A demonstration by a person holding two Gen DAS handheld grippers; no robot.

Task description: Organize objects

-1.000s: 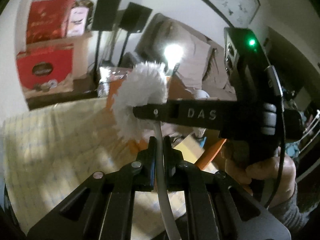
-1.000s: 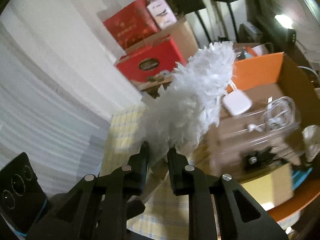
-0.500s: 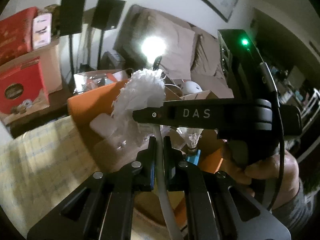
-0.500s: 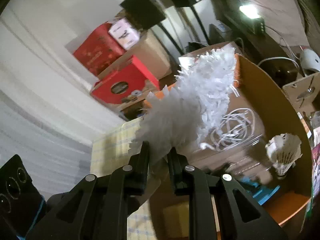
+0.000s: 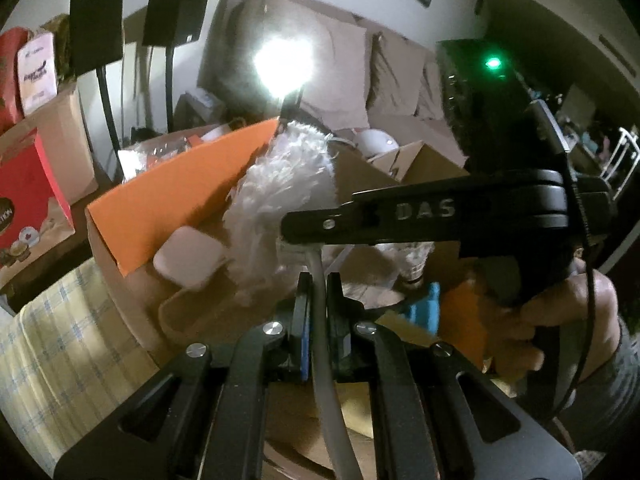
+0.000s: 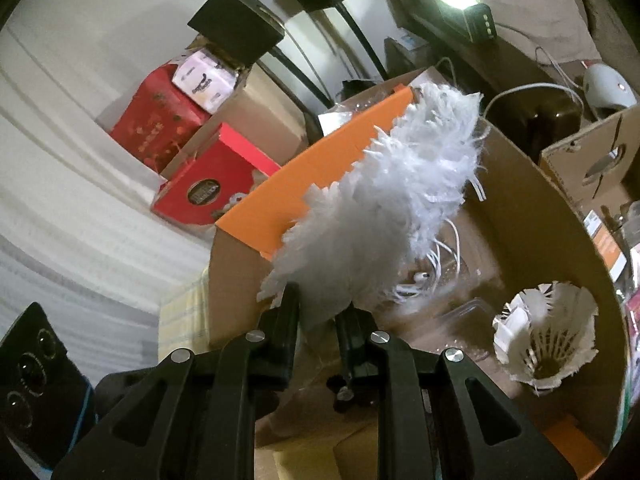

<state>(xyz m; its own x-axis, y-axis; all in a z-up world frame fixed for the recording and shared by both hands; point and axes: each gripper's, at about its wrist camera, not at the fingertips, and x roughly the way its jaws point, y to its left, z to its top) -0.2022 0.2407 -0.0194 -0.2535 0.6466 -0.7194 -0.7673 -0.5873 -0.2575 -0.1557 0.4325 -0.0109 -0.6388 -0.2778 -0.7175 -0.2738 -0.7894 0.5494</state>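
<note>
We see a yellow checked cloth [image 5: 60, 344] beneath the cardboard box [image 6: 552, 216]; both jaws grip the fluffy white duster [image 6: 384, 216].

One duster [image 6: 384, 216], one shuttlecock [image 6: 544, 340], two speakers [image 5: 96, 24]
</note>
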